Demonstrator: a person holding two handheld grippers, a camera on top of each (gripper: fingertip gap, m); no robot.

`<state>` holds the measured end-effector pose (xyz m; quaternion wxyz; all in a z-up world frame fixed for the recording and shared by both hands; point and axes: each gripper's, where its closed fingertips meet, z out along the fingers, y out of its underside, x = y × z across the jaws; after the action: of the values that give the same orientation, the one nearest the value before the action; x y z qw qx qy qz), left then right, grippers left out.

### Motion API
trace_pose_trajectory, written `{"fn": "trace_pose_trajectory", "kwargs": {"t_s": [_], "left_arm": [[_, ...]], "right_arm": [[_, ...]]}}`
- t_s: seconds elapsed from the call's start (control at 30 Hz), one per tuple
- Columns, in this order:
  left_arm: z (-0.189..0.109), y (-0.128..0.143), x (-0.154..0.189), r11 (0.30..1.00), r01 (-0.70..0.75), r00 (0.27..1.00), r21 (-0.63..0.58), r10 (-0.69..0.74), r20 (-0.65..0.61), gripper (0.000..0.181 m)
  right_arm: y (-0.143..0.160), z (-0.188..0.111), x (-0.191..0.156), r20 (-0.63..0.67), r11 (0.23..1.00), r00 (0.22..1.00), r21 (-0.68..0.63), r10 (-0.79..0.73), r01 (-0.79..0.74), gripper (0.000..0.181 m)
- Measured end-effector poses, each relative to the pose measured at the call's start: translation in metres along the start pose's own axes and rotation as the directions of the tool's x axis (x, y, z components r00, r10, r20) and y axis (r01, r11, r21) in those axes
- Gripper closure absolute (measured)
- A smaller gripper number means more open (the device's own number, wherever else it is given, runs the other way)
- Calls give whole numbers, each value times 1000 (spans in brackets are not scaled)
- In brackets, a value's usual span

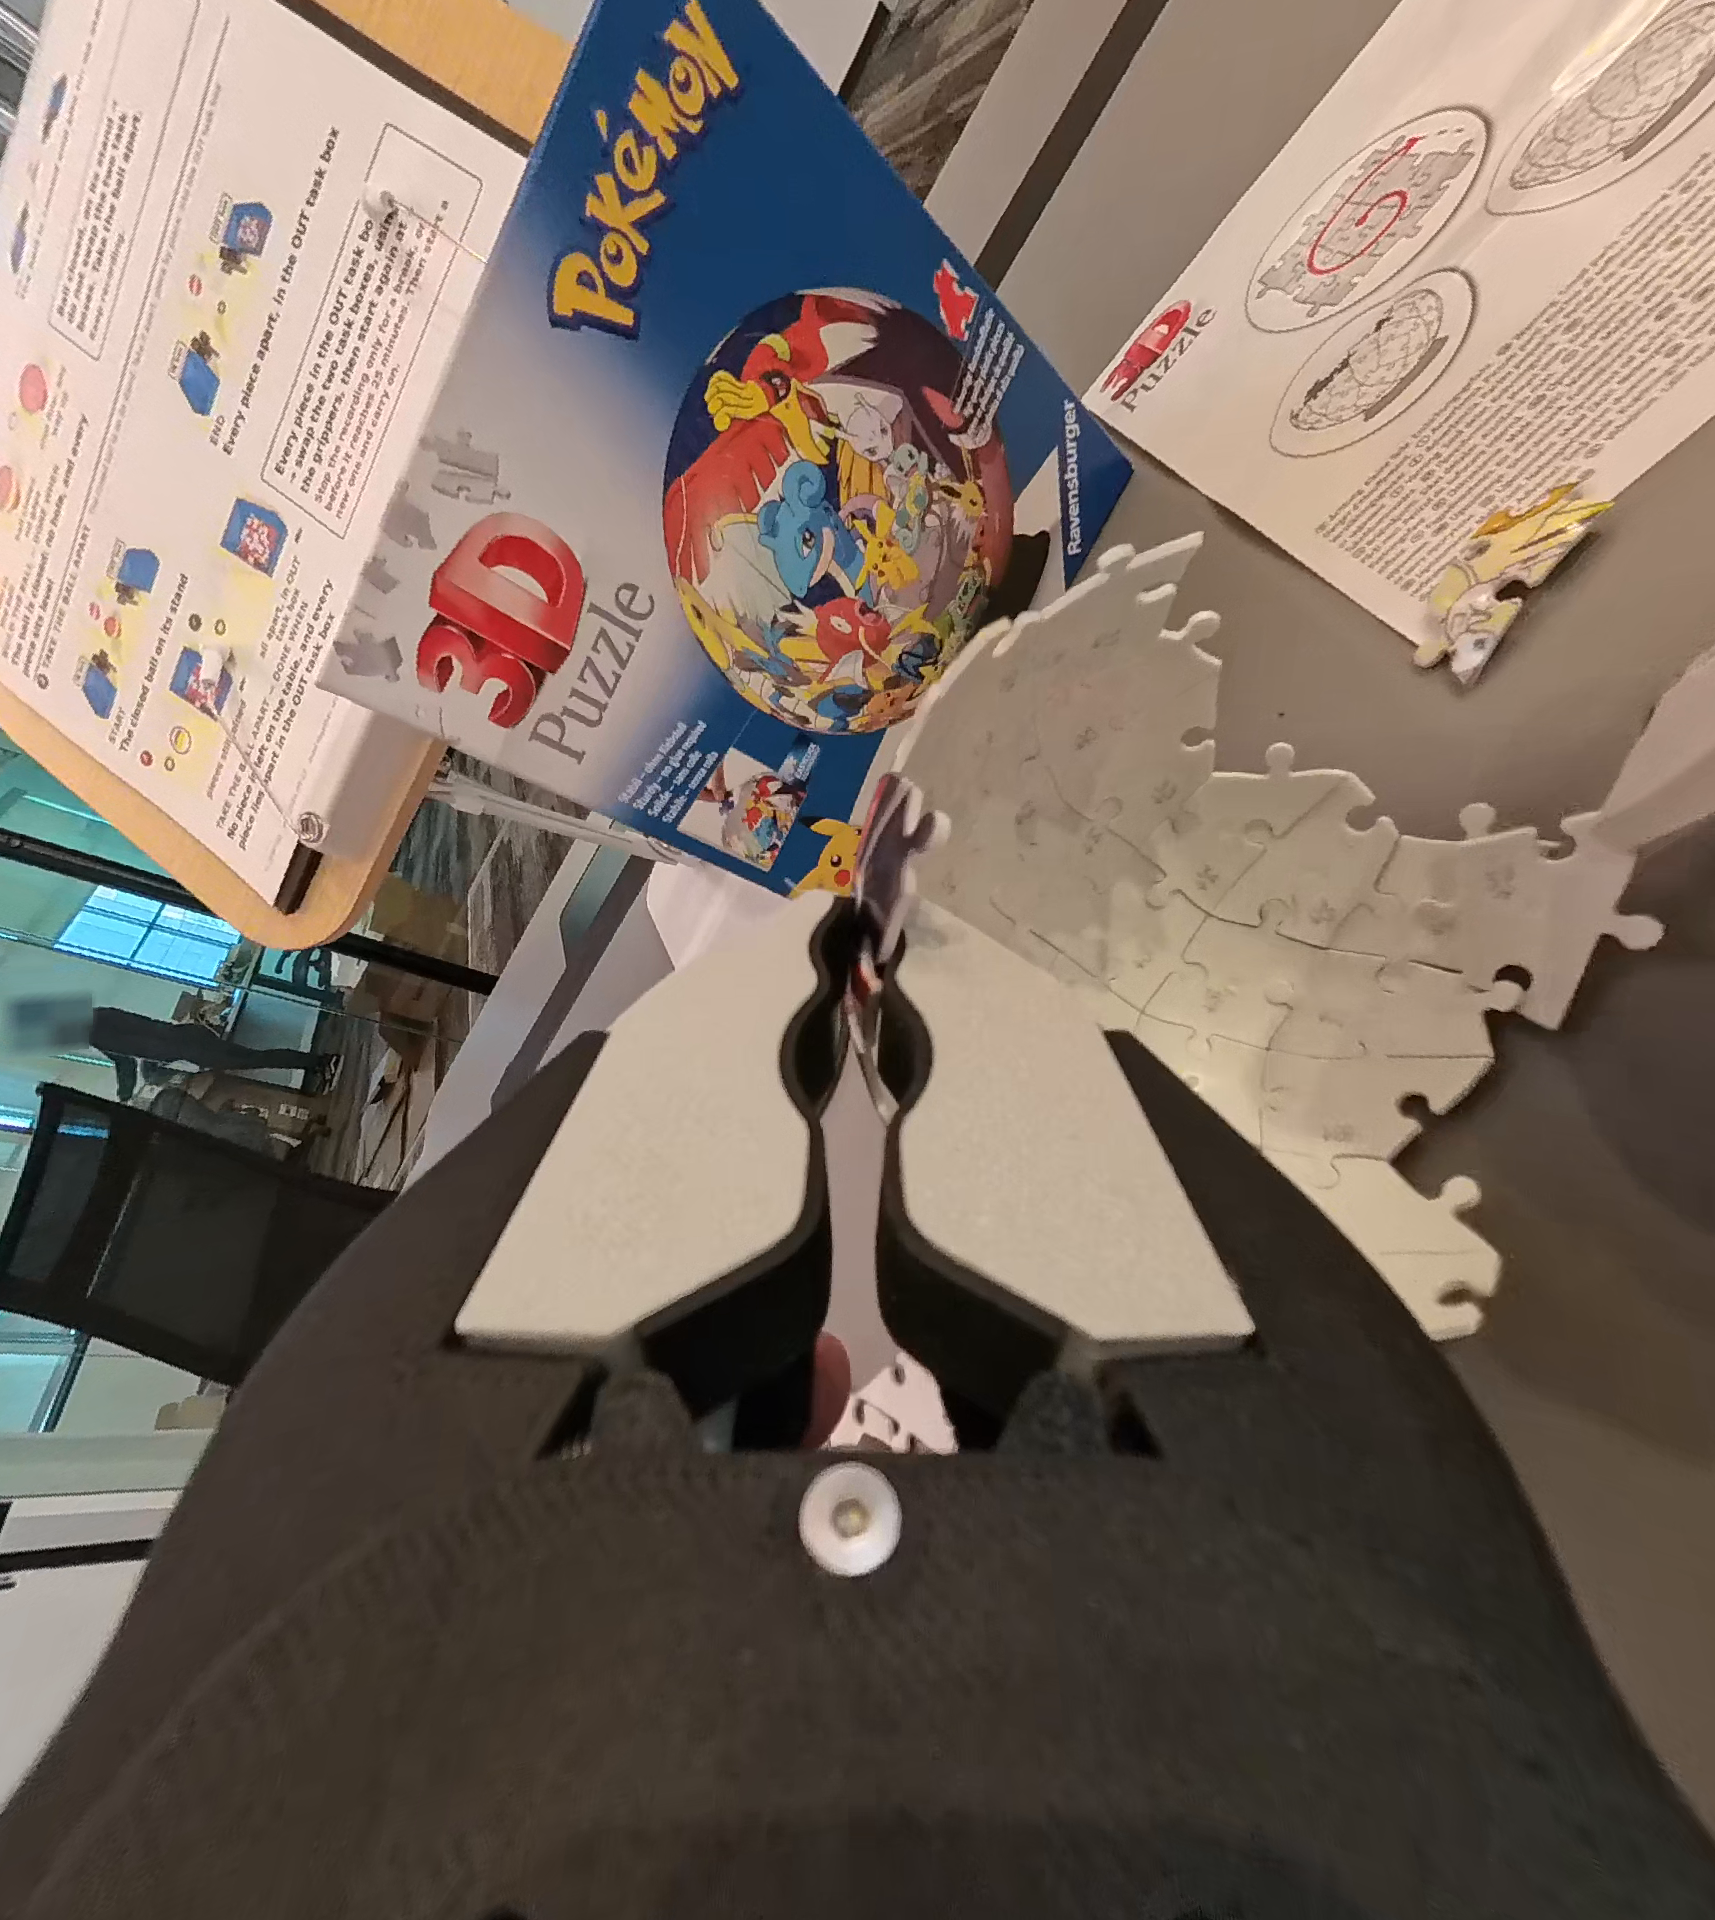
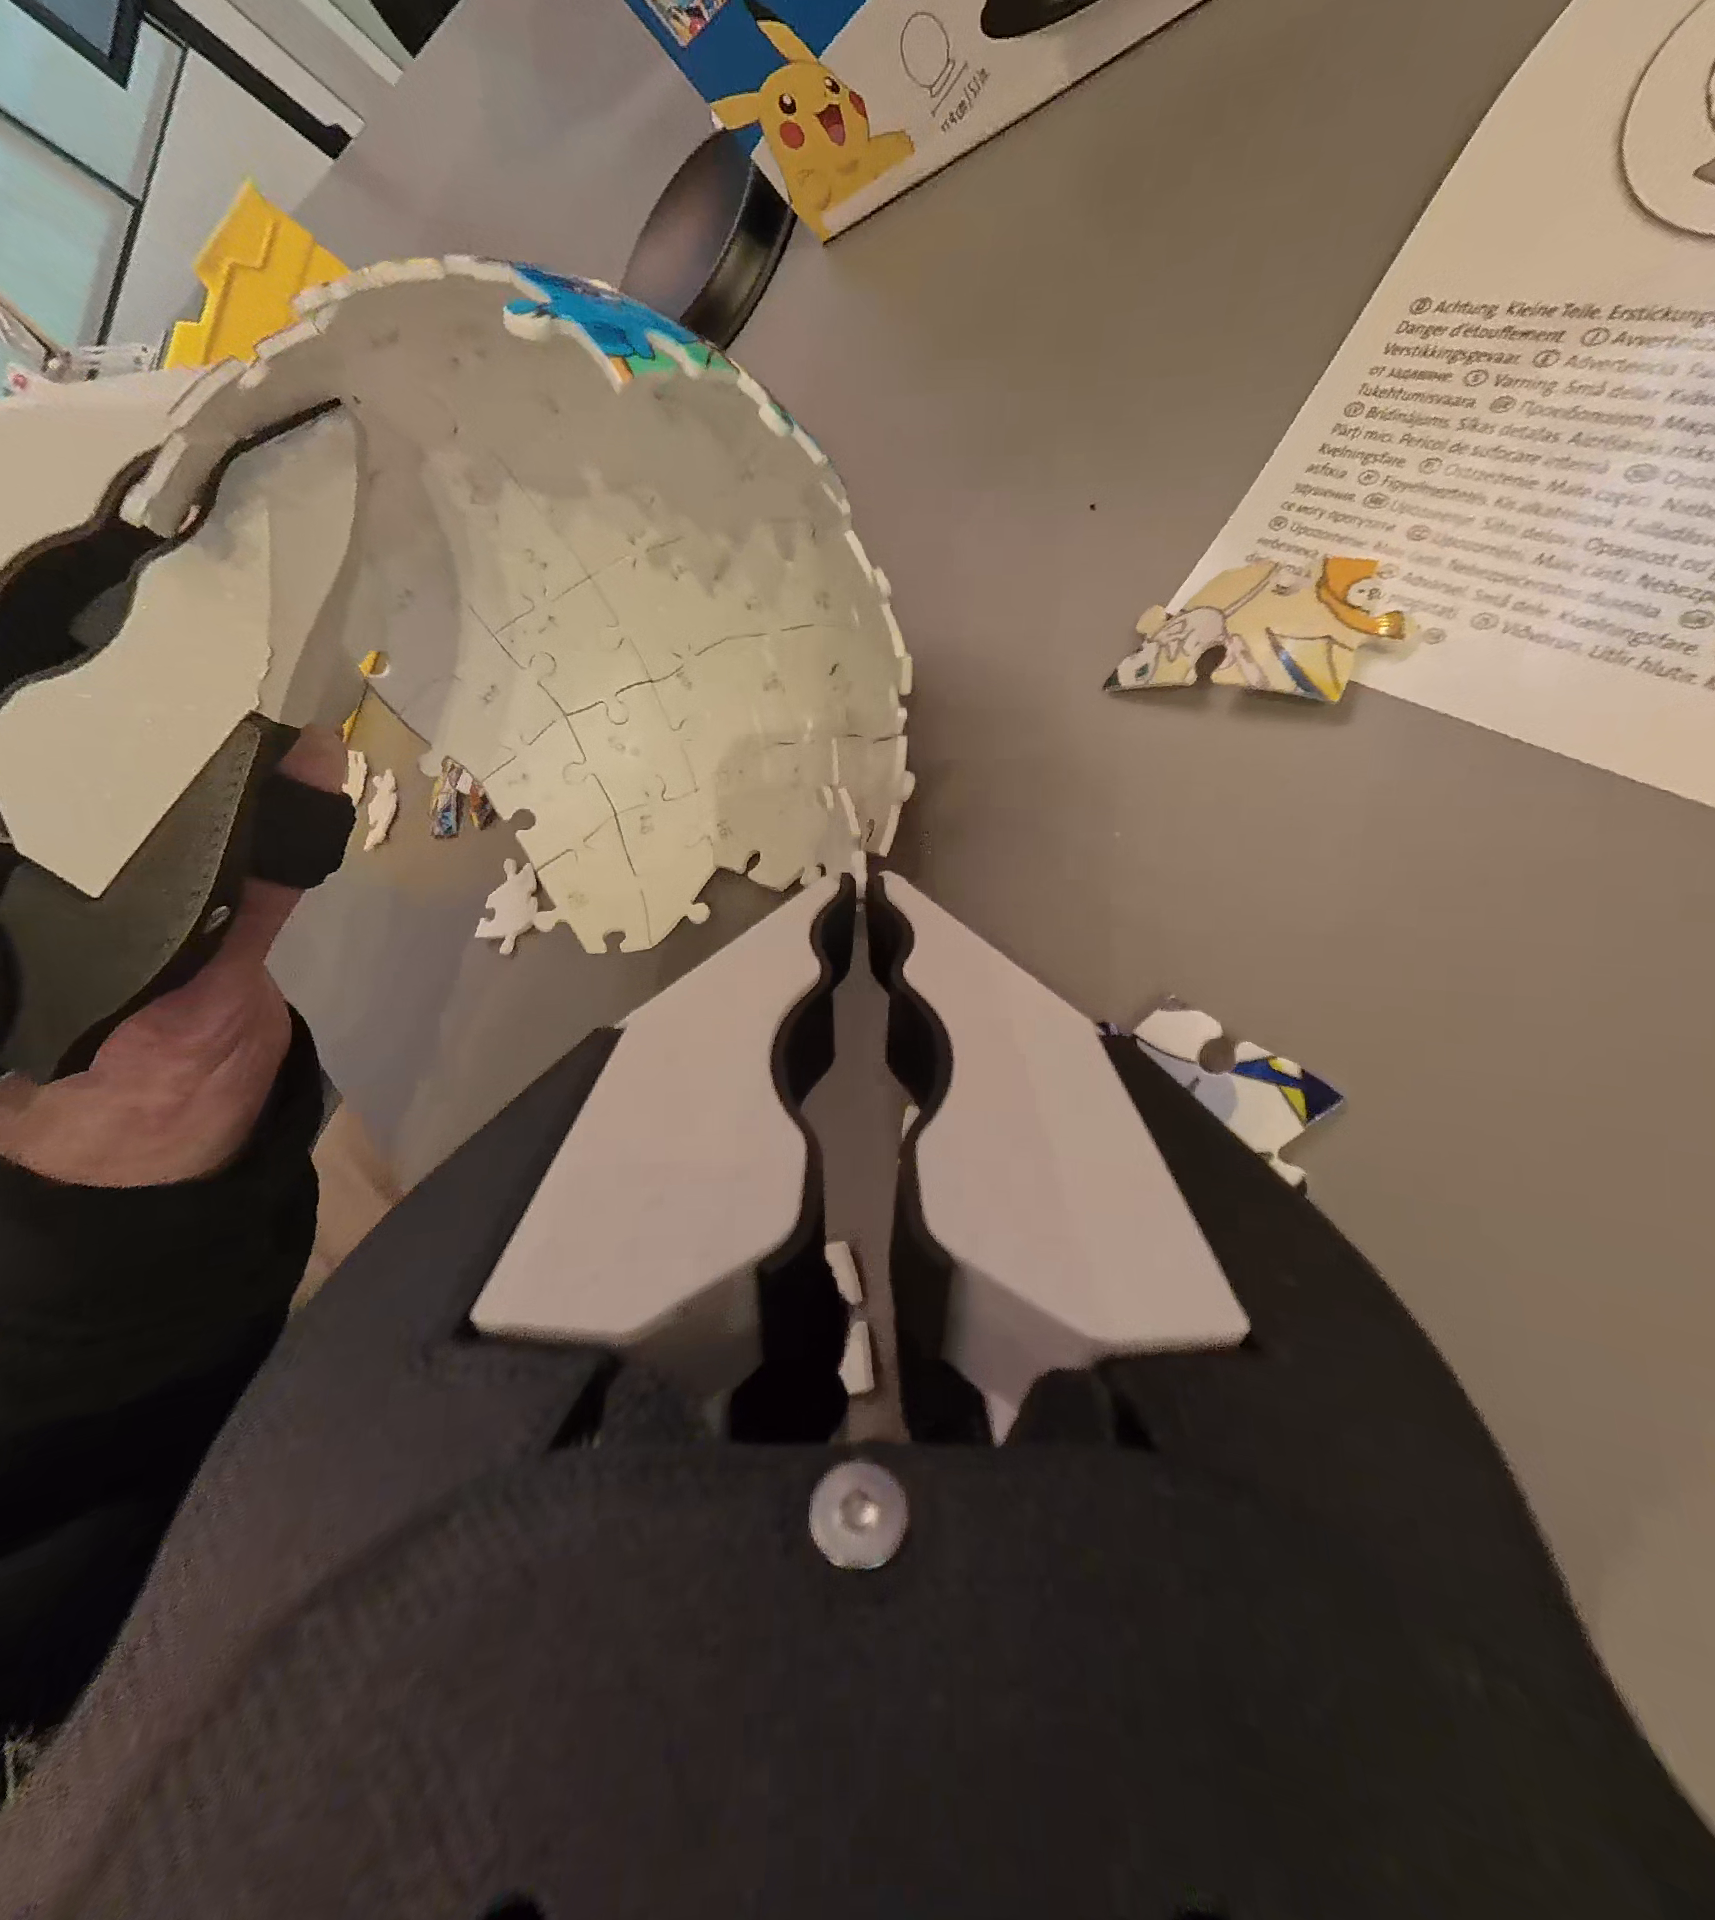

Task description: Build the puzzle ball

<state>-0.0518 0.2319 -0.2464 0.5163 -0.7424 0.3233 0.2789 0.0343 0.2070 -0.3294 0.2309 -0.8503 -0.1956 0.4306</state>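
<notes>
The partly built puzzle ball (image 2: 624,623), an open shell of joined pieces showing its pale inner face, is held up over the grey counter (image 2: 1092,935) by both tools. The left gripper (image 1: 868,935) is clenched on the rim of the shell, its jaws pinching a piece at the edge; in the right wrist view the same left gripper (image 2: 178,488) shows biting the shell's far rim, with a person's hand (image 2: 188,1049) behind it. The right gripper (image 2: 861,883) has its jaws drawn nearly together with their tips at the near edge of the shell; whether they pinch that rim or merely touch it cannot be told. The work looks to be about halfway: roughly a hemisphere is joined, its border ragged with open tabs and sockets. Loose pieces lie on the counter: a pale yellow piece (image 2: 1258,634) overlapping the edge of the instruction sheet (image 2: 1611,468), a blue and white piece (image 2: 1237,1091) just beside the right gripper, and a few small bits (image 2: 510,904) under the shell. The puzzle box (image 1: 728,468) stands toward the far side of the counter. The step in hand seems to be steadying or turning the shell so that a free socket faces the right side. The next move likely calls for the left gripper to keep its hold while the right lets go, picks a loose piece and presses it into a matching gap, gently, since a hard push could buckle the thin shell.
</notes>
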Motion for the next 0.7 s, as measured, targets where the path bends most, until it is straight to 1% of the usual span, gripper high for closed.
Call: {"fn": "trace_pose_trajectory", "kwargs": {"t_s": [0.1,0.23,0.37,0.47,0.57,0.63,0.7], "left_arm": [[1,-2,0,1000,2,1000,4,-2,-6,179],[2,-1,0,1000,-1,1000,8,1,-6,179],[2,0,-1,1000,2,1000,10,-2,-9,179],[2,0,-1,1000,3,1000,13,-3,-10,179],[2,0,0,1000,-1,1000,14,1,-12,179],[3,-1,0,1000,-4,1000,16,4,-12,179],[2,-1,0,1000,-3,1000,18,3,-14,179]], "right_arm": [[2,1,-1,-3,1000,1000,2,11,-11,180],[3,1,-13,51,1000,998,5,28,-28,173],[7,2,-17,99,996,991,-7,87,-86,176],[7,2,-15,95,995,990,-10,100,-99,177],[11,5,-16,105,994,988,-31,111,-109,173],[10,4,-15,91,995,991,-28,95,-93,173],[10,3,-13,67,997,996,-33,66,-64,167]]}}
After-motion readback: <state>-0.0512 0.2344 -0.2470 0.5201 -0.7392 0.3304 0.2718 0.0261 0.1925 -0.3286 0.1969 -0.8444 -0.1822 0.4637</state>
